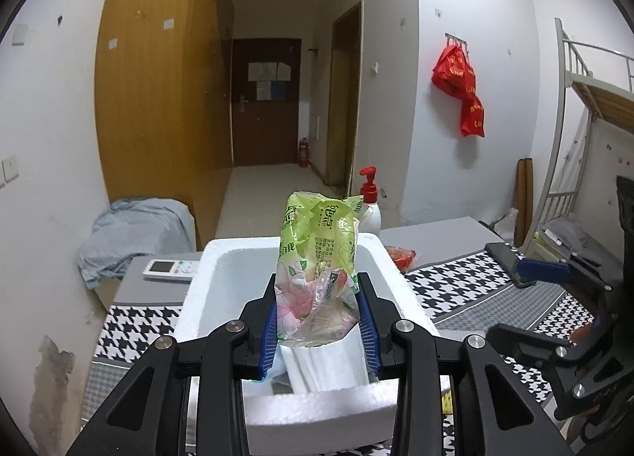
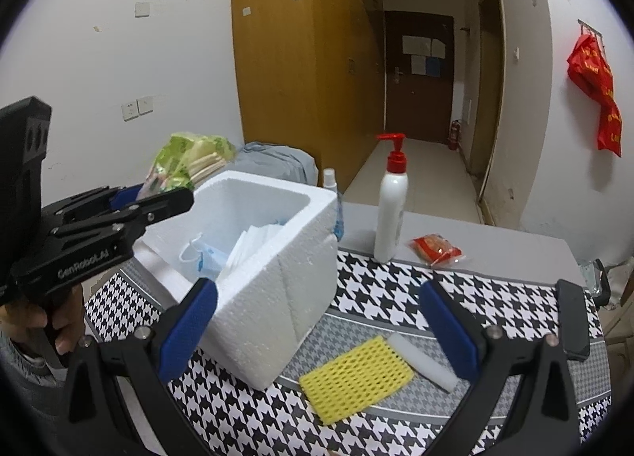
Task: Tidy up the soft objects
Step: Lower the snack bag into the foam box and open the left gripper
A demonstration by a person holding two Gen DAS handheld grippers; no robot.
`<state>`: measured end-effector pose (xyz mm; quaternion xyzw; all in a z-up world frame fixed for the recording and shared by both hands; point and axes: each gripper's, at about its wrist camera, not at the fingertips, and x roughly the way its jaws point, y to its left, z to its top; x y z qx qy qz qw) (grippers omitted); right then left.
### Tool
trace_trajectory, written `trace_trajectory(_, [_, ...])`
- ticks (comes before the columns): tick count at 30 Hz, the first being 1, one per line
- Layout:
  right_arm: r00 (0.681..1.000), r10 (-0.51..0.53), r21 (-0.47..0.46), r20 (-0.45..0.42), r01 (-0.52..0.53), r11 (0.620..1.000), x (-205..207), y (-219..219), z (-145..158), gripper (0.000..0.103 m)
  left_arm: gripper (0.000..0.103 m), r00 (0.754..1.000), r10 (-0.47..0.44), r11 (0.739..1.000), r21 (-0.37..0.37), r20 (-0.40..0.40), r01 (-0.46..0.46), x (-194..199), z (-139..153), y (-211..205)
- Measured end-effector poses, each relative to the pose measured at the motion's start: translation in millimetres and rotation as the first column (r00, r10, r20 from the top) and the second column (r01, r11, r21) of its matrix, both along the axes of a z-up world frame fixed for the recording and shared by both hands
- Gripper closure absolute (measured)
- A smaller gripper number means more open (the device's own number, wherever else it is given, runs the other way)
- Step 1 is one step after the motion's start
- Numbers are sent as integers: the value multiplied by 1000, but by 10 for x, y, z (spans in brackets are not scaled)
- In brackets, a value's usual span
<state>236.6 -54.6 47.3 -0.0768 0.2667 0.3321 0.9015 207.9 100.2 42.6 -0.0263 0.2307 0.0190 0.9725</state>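
My left gripper [image 1: 317, 289] is shut on a green and floral plastic packet [image 1: 319, 250] and holds it upright over the white foam box [image 1: 222, 258]. In the right wrist view the packet [image 2: 186, 157] shows above the box's [image 2: 277, 258] far left rim, held by the left gripper [image 2: 158, 198]. Inside the box lie a blue face mask [image 2: 202, 256] and white folded tissues [image 2: 245, 246]. My right gripper [image 2: 317, 321] is open and empty above the table, right of the box. A yellow mesh sponge [image 2: 356, 378] and a white foam strip [image 2: 422, 363] lie below it.
A white pump bottle with red top [image 2: 390, 202] and a red snack packet [image 2: 436, 250] stand behind on the grey table edge. A black phone [image 2: 572, 317] lies at the right. A remote control [image 1: 170, 269] and grey cloth [image 1: 134, 234] are left of the box.
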Motion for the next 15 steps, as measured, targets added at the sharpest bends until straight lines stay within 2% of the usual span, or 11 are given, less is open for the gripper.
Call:
trace_trajectory(6, [1000,-11,1,-5,11,1000,-10,-81,-44,1,66,997,-1,1000,-21,-74,-1,161,-61,8])
trace_trajectory(15, [999,-39,13,-16,39,999,-3,-188,-76,1,66,992,23,1000,-8,-122,-24,274,-97,15])
